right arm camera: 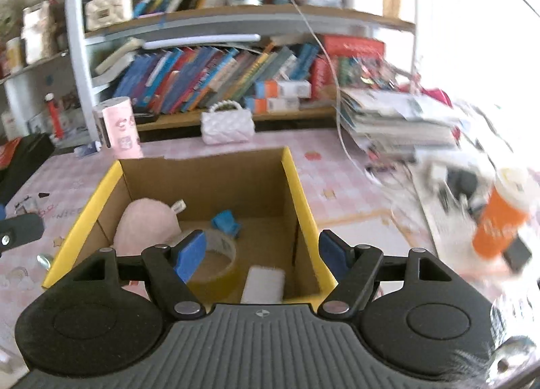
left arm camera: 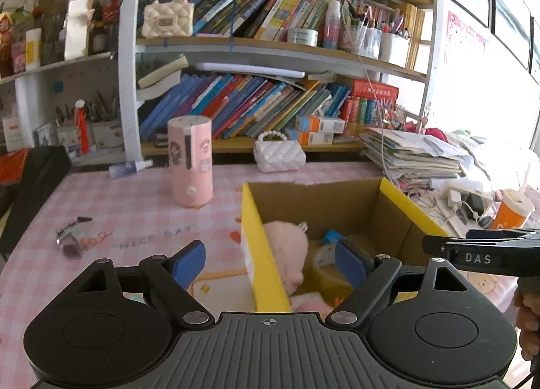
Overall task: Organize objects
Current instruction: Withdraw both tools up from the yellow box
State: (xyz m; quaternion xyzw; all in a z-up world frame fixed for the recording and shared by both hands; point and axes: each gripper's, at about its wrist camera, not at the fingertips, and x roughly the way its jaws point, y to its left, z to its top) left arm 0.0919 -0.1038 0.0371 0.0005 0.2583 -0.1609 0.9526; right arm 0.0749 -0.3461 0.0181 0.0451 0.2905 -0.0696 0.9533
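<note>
Taking the yellow-edged cardboard box as the landmark, and going from left to right: well to its left on the pink checked bench lies a small clear item with a dark cap, too small to name, and behind the box's left corner stands a pink cylinder with stickers. The left gripper hangs at the box's left wall with its jaws spread wide and nothing between them, one blue pad outside the wall and one over the inside. Inside the box, against the left wall, sits a pink plush toy, its lower part hidden by the gripper; next to it lie a roll of clear tape, a crumpled blue thing that is hard to identify, and a white block cut off by the gripper body. The right gripper hangs over the box's near side, jaws likewise spread and empty. Behind the box rests a white quilted purse. Right of the box, an orange cup and a paper stack are blurred.
</note>
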